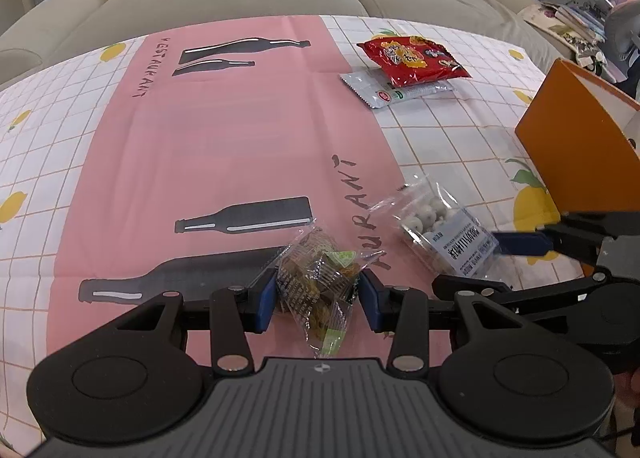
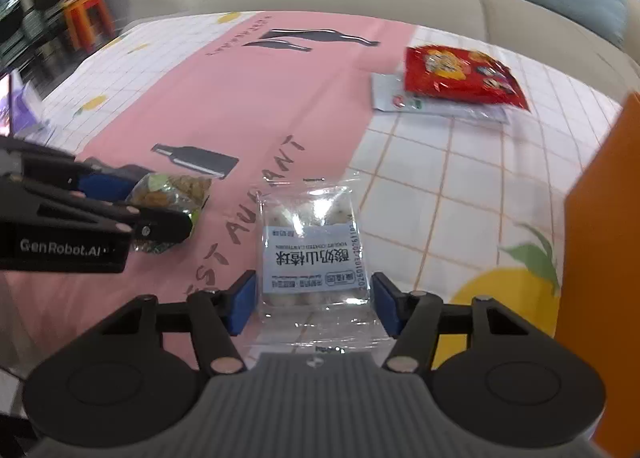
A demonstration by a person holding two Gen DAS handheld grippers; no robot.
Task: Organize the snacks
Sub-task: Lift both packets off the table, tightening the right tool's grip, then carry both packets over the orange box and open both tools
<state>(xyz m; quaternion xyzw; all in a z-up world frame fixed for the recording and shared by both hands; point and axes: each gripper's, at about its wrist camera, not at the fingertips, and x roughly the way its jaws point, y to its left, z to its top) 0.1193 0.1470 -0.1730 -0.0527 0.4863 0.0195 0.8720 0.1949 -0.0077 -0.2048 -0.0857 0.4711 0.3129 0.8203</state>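
Snacks lie scattered on a pink-and-white checked tablecloth (image 1: 208, 146). From the left wrist camera, the left gripper (image 1: 317, 298) has its blue pads pressed against both sides of a crinkled clear packet of green-brown wrapped sweets (image 1: 320, 286), grasping it. To its right, the right gripper (image 1: 496, 262) brackets a clear bag of white yoghurt balls with a pale blue label (image 1: 444, 234). Farther back, a red foil snack bag (image 1: 412, 58) overlaps a silver-white flat pouch (image 1: 372, 90). An orange cardboard box (image 1: 576, 138) stands at the right edge.

From the right wrist camera, the white-ball bag (image 2: 312, 254) sits between the right gripper's (image 2: 314, 304) spread pads; whether they touch it I cannot tell. The left gripper (image 2: 132, 202) holds the sweets packet (image 2: 172, 194) at left. The orange box (image 2: 604, 218) stands just right.
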